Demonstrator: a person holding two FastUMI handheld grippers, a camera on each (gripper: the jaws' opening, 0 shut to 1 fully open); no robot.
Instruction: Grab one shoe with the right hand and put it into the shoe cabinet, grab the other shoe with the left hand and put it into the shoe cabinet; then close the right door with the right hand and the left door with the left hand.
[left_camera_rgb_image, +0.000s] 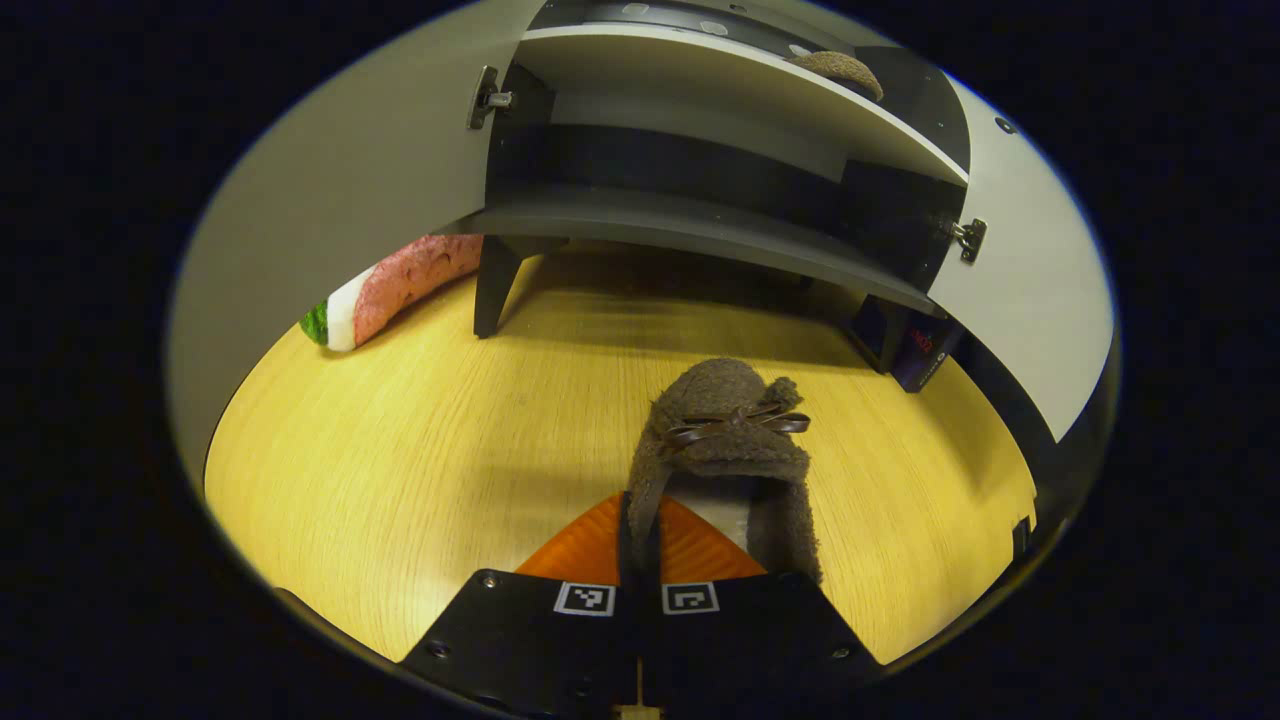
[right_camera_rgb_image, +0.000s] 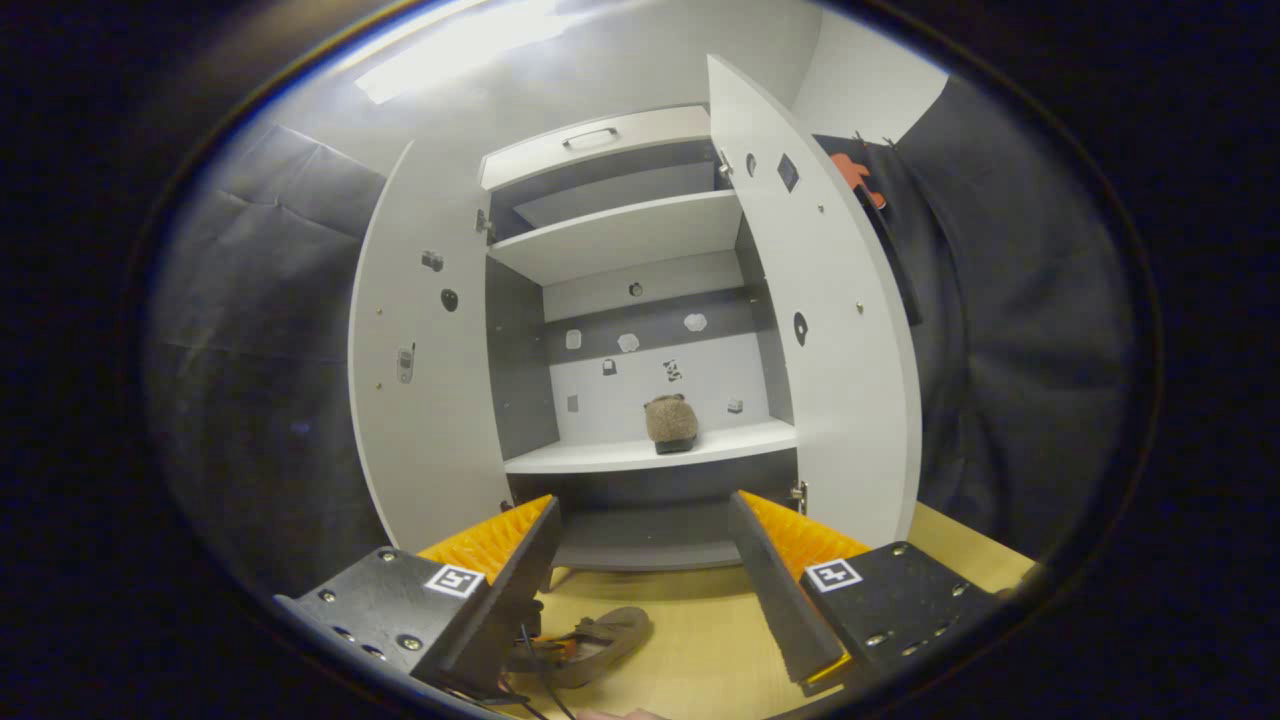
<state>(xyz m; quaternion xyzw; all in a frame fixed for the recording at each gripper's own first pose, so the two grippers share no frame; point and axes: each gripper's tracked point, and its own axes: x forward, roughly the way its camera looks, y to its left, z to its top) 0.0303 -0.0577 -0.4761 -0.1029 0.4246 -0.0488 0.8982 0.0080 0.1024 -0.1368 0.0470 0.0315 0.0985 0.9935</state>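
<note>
A brown fuzzy shoe (left_camera_rgb_image: 725, 440) with a small bow lies on the wooden floor (left_camera_rgb_image: 420, 440) in front of the open shoe cabinet (left_camera_rgb_image: 700, 230). My left gripper (left_camera_rgb_image: 640, 530) is shut on the shoe's left side wall near the heel. The other brown shoe (right_camera_rgb_image: 671, 422) stands on the cabinet's white shelf (right_camera_rgb_image: 600, 458), toe outward; in the left gripper view it is the shoe (left_camera_rgb_image: 840, 70) high on the upper shelf. My right gripper (right_camera_rgb_image: 650, 590) hangs open and empty, facing the cabinet. The floor shoe (right_camera_rgb_image: 595, 645) lies low between its fingers.
Both cabinet doors stand wide open, the left door (right_camera_rgb_image: 430, 380) and the right door (right_camera_rgb_image: 830, 350). A watermelon-slice plush (left_camera_rgb_image: 400, 290) lies on the floor behind the left door. The cabinet stands on dark legs (left_camera_rgb_image: 495, 290). Black cloth walls surround the booth.
</note>
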